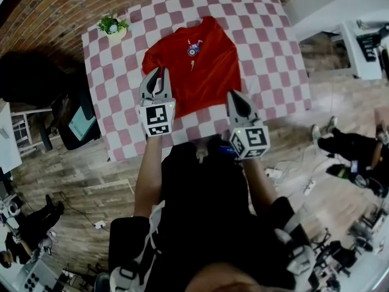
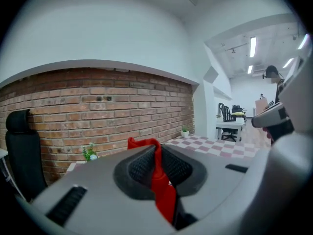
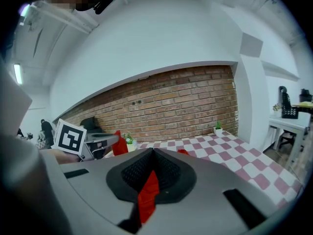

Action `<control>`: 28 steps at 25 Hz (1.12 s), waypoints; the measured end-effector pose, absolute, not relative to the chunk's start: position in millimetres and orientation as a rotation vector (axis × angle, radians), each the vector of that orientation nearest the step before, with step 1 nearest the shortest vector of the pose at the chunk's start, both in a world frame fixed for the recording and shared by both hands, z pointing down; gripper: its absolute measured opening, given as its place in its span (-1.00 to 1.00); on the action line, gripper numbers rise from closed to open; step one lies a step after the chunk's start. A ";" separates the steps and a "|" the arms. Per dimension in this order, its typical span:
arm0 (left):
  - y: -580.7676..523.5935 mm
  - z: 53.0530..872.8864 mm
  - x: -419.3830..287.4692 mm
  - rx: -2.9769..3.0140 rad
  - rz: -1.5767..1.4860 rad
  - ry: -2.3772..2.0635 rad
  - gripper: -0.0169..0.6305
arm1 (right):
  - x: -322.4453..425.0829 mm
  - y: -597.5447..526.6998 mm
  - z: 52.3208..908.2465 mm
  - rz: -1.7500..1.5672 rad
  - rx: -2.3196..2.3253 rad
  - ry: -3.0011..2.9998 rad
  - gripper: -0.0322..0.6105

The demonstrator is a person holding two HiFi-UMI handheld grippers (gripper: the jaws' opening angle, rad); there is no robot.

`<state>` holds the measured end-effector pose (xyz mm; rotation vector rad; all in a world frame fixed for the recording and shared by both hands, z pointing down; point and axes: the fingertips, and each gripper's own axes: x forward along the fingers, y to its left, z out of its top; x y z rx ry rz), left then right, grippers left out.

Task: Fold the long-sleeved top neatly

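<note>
The red long-sleeved top lies spread on the checked tabletop, and its near edge is pinched in 2 places. The left tool has its jaws nearly together, clamped on a fold of red cloth at the top's near-left corner. The right tool is fully closed on thin red cloth at the near-right corner. A small potted plant stands well left of the top.

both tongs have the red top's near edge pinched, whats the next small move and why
The left tongs and right tongs are each shut on the near edge of the red top, whose rest lies flat on the checked table. So probably carry both forward together toward the collar and lay that hem over the chest.
</note>
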<state>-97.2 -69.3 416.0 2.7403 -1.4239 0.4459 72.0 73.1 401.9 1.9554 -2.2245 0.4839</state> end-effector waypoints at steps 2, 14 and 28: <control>-62.9 416.7 -77.5 2.757 0.460 -1.400 -0.85 | 85.2 77.4 402.3 0.489 1.959 -2.226 -0.88; -22.9 446.3 33.9 2.820 0.542 -1.222 -0.85 | 157.5 109.5 411.3 0.543 2.001 -2.202 -0.88; 7.4 515.7 110.5 2.743 0.653 -1.129 -0.84 | 200.7 118.1 431.4 0.595 1.929 -2.215 -0.88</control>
